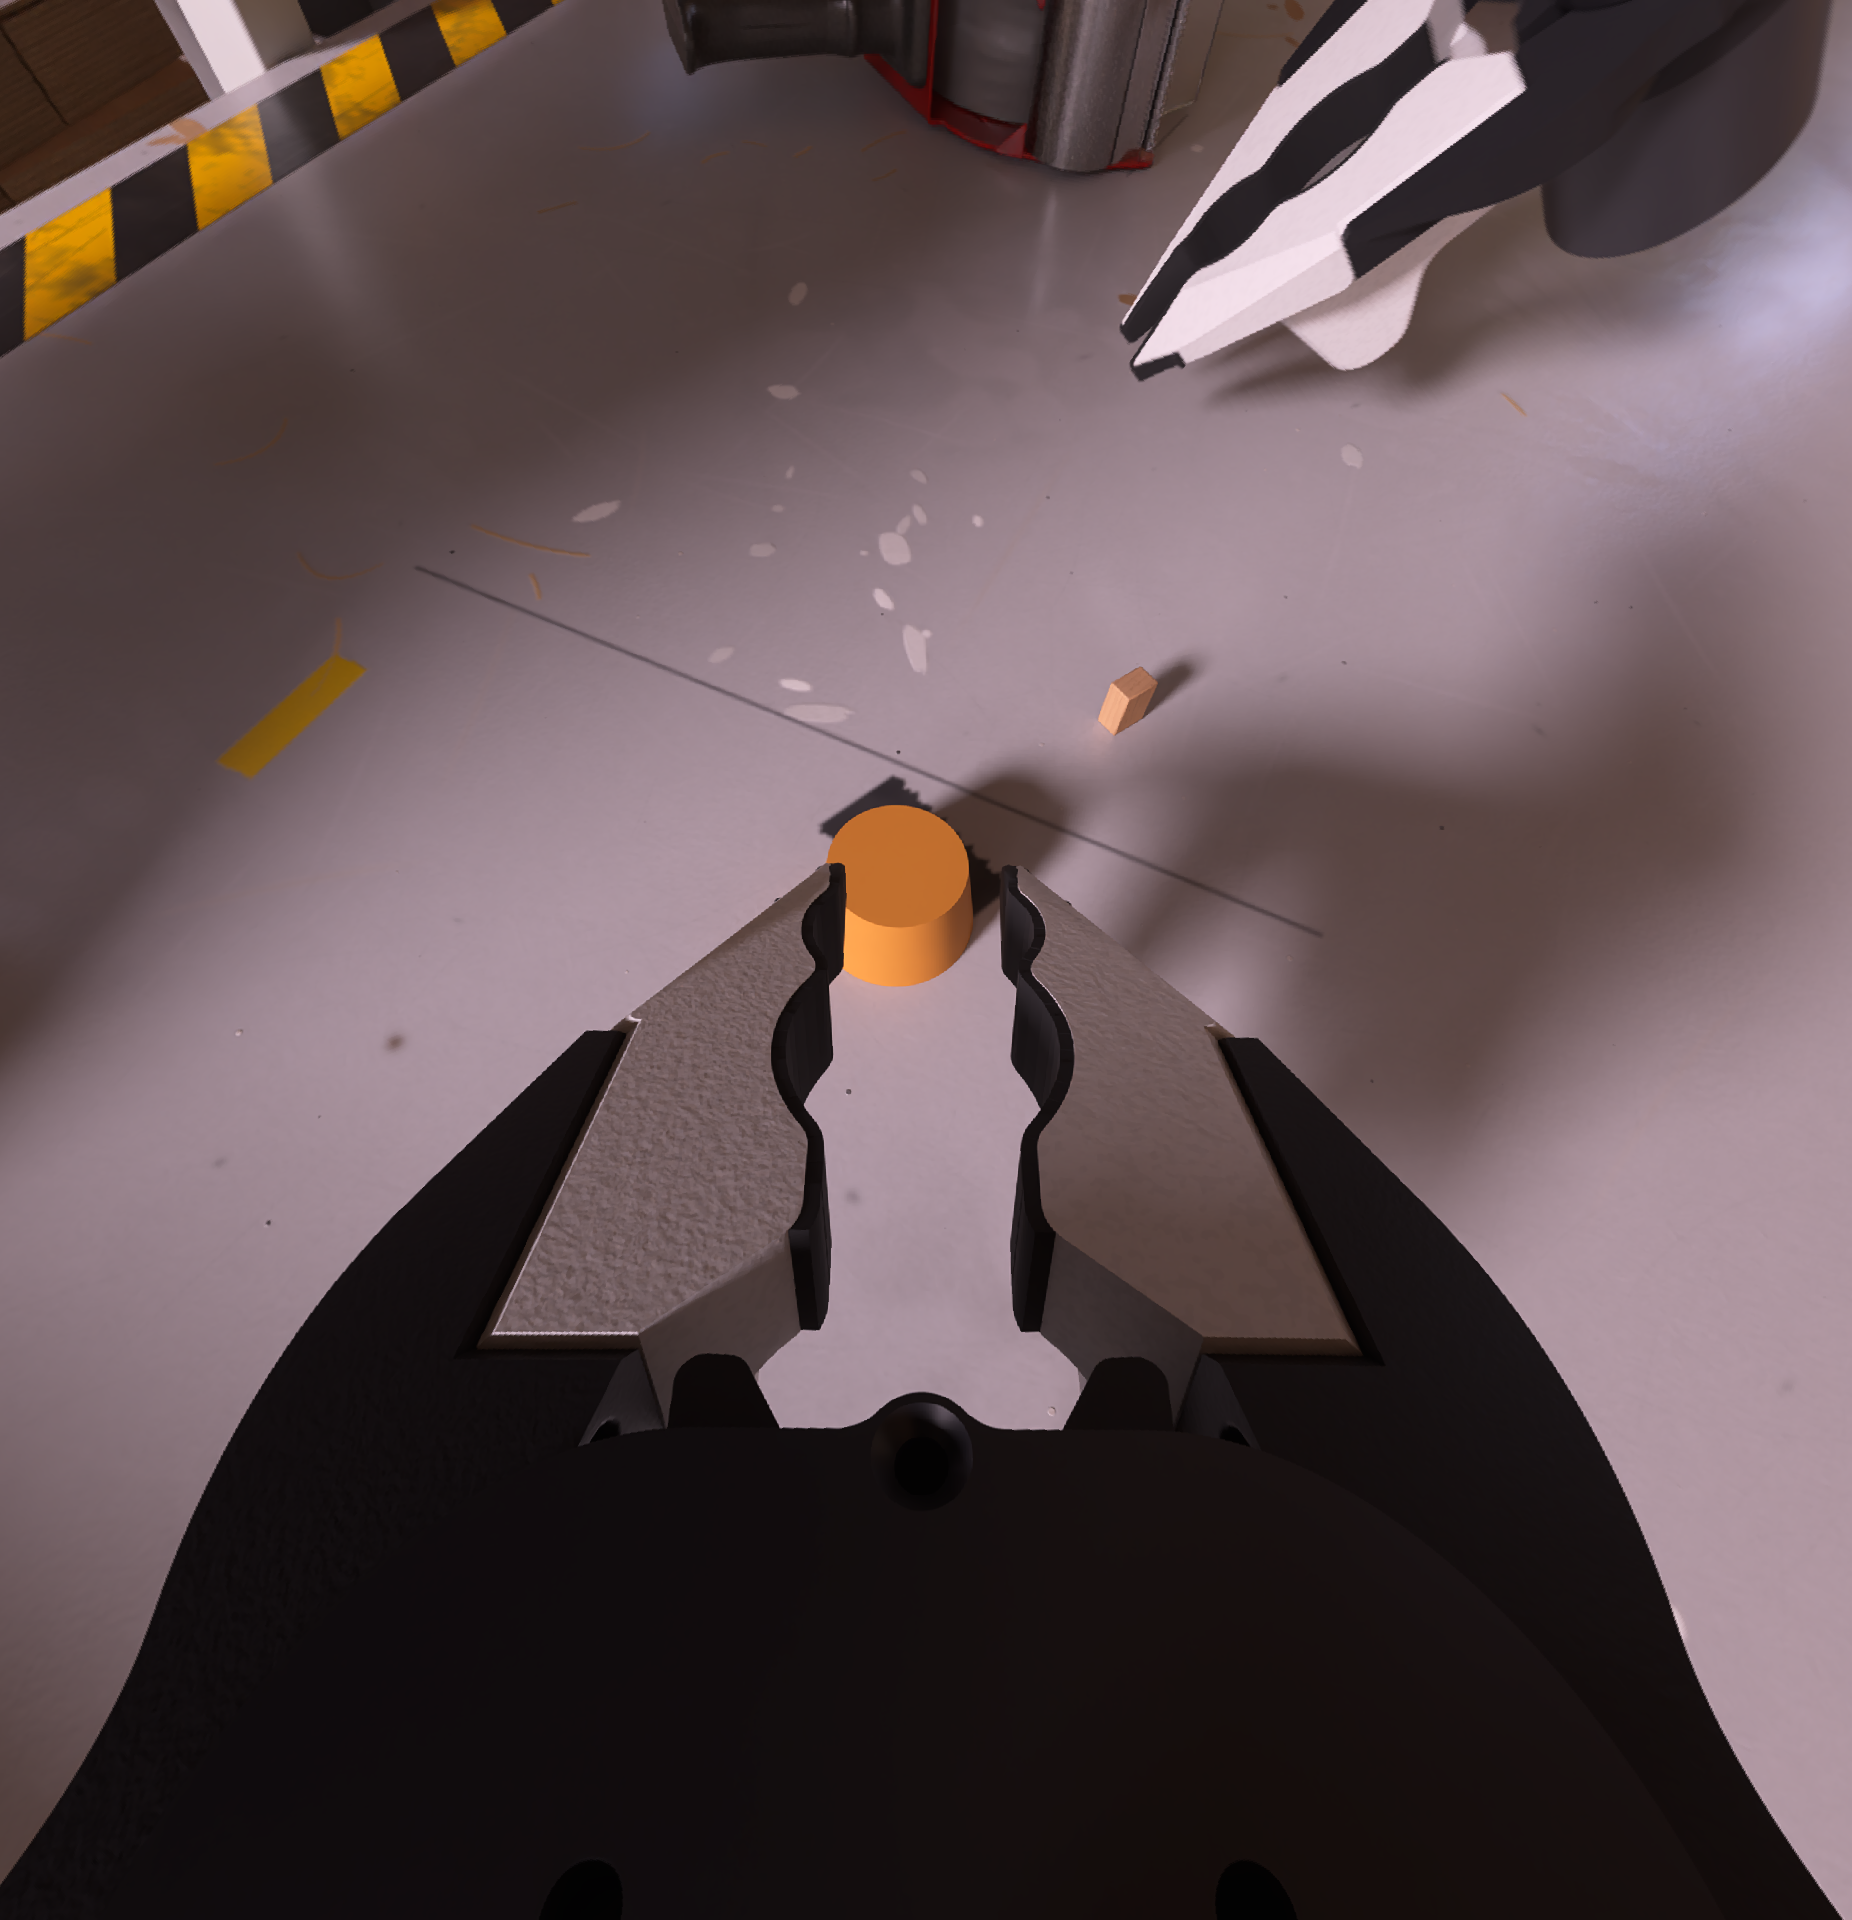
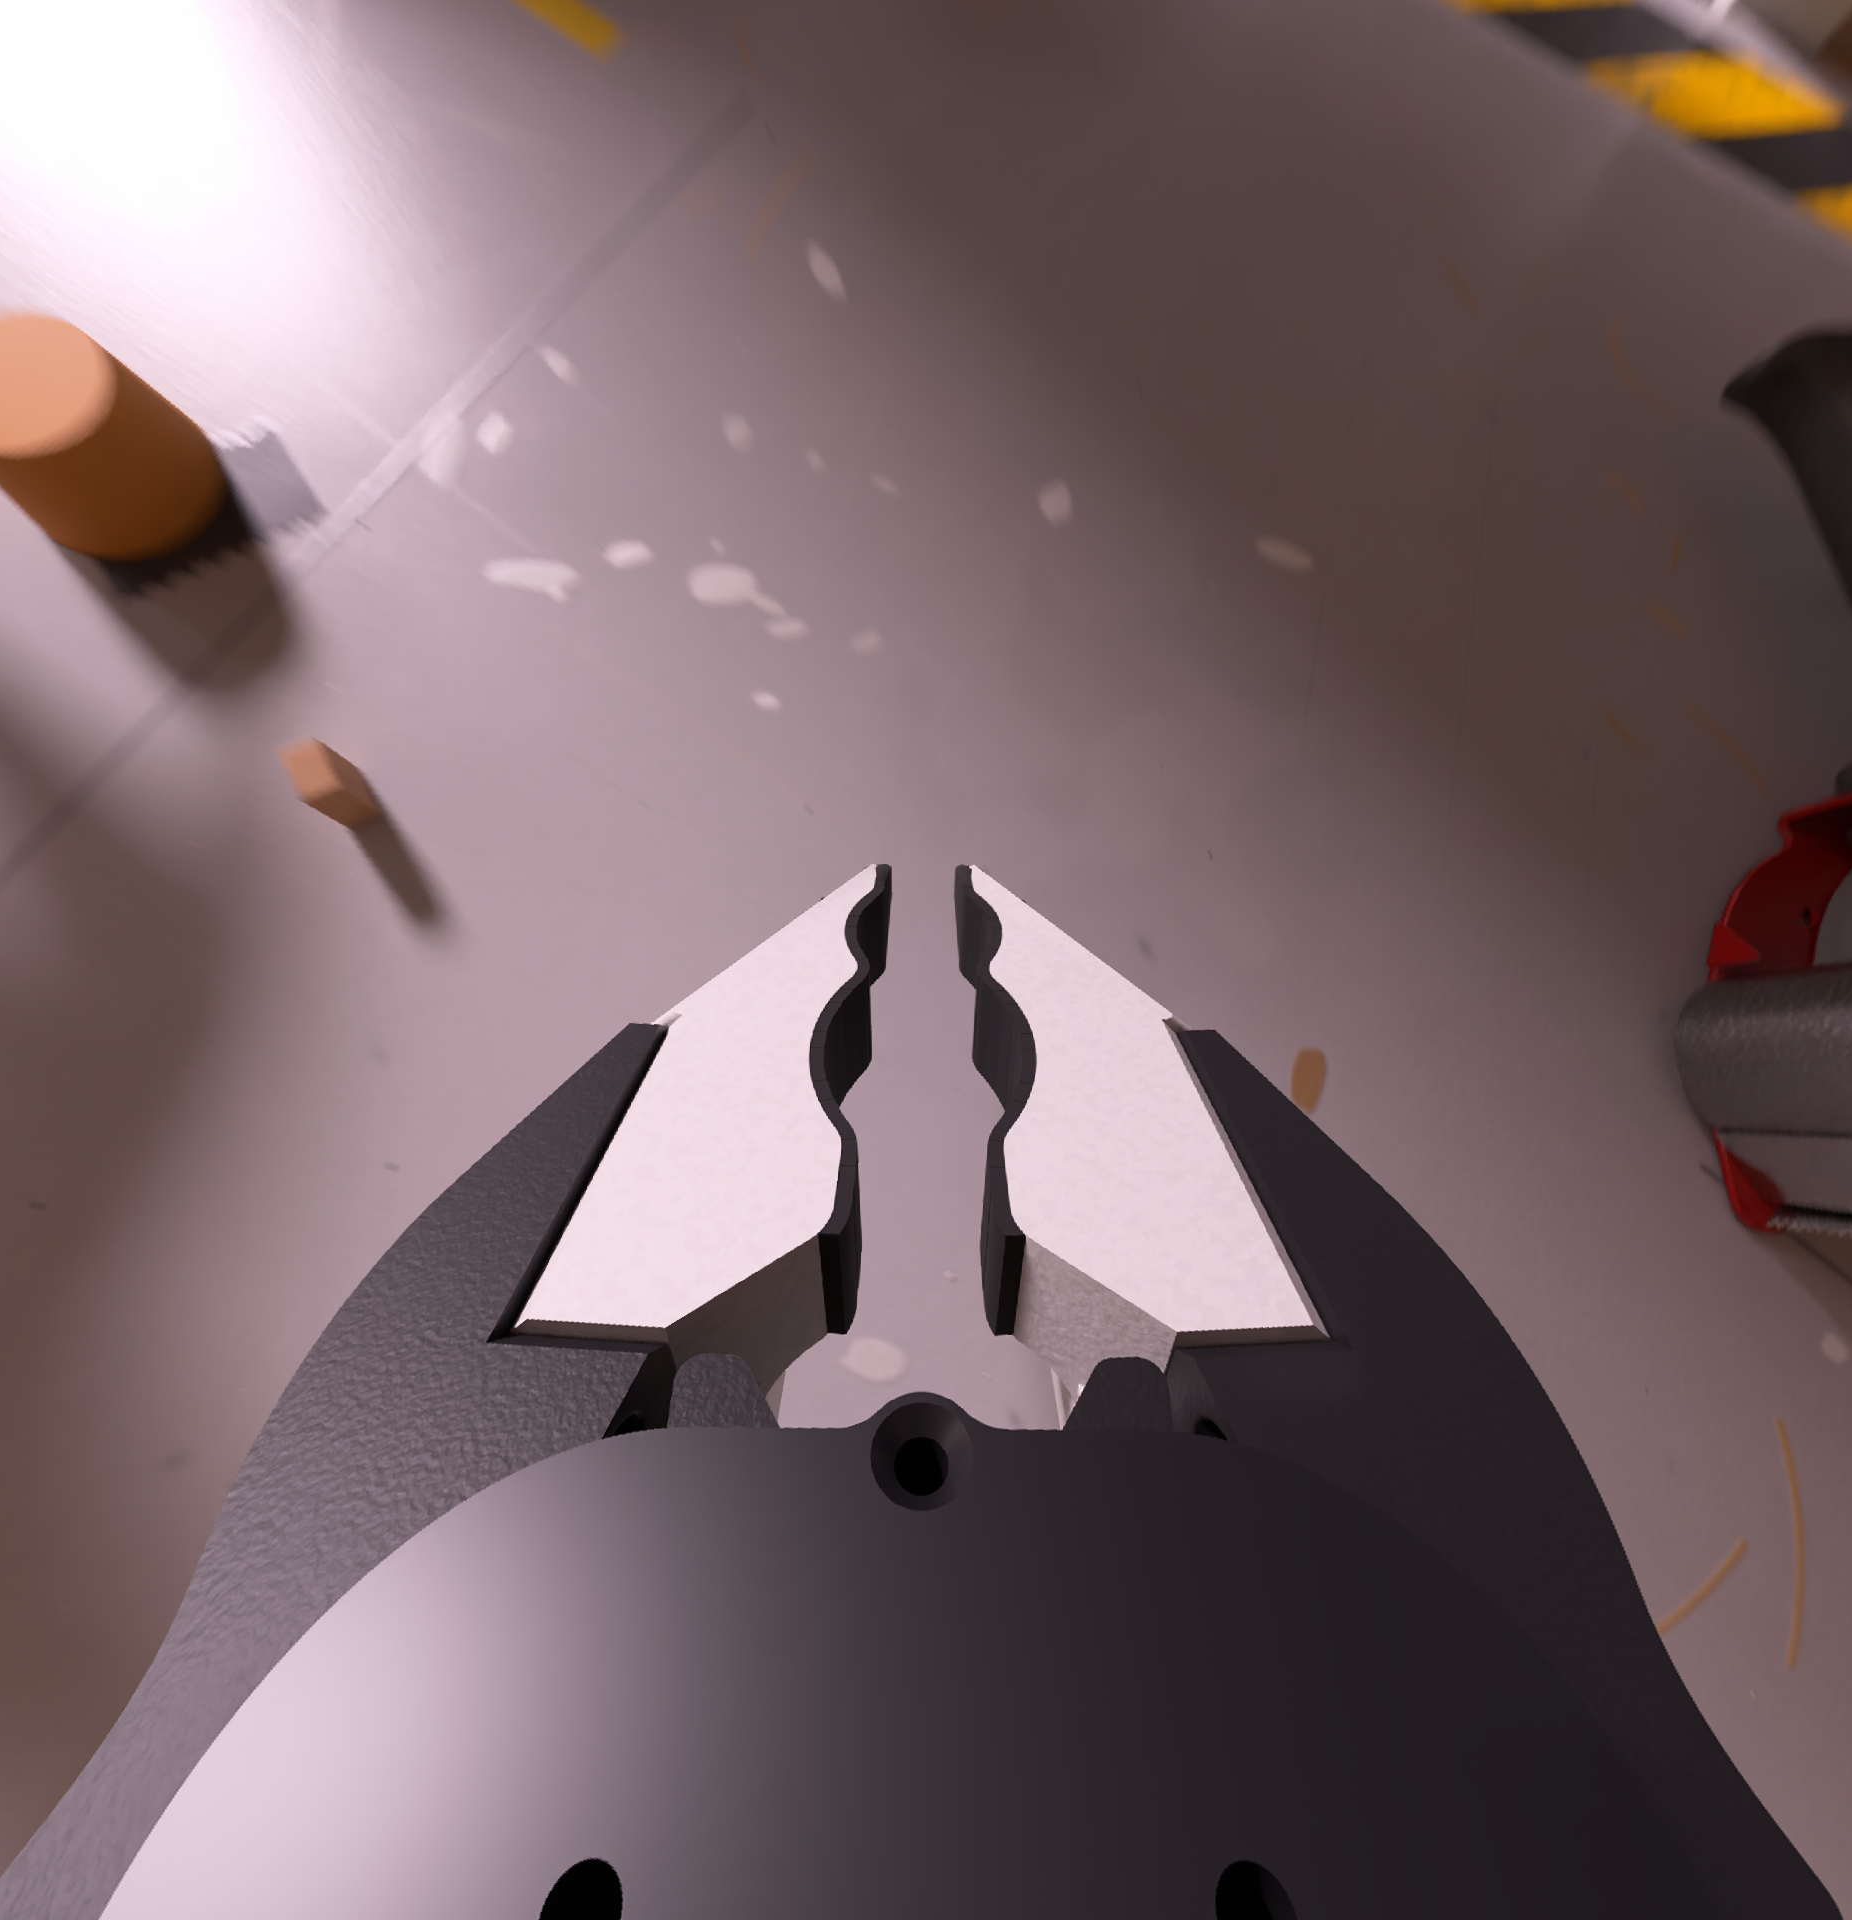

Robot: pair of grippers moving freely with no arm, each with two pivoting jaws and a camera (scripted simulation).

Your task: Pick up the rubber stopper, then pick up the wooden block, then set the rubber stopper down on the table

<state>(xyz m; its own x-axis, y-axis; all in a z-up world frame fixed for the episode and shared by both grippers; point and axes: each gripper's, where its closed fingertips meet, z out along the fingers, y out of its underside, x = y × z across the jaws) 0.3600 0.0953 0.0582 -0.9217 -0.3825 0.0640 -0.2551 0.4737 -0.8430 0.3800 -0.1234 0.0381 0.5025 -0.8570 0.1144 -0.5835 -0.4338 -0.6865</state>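
Note:
The orange rubber stopper (image 1: 898,894) stands on the grey table (image 1: 486,987), wide end up. My left gripper (image 1: 922,878) is open with the stopper between its fingertips; the left finger is close against it and a gap shows at the right finger. The small wooden block (image 1: 1127,699) lies a little beyond and to the right. My right gripper (image 2: 922,873) is empty above the table, its jaws only a narrow gap apart. It also shows in the left wrist view (image 1: 1145,348) at the top right. In the right wrist view the stopper (image 2: 80,436) and the block (image 2: 324,781) are far left.
A grey metal machine with a red part (image 1: 1005,94) stands at the table's far side and shows at the right in the right wrist view (image 2: 1784,1039). A yellow-and-black striped edge (image 1: 174,177) runs along the far left. A yellow tape mark (image 1: 290,717) and pale flecks lie on the surface.

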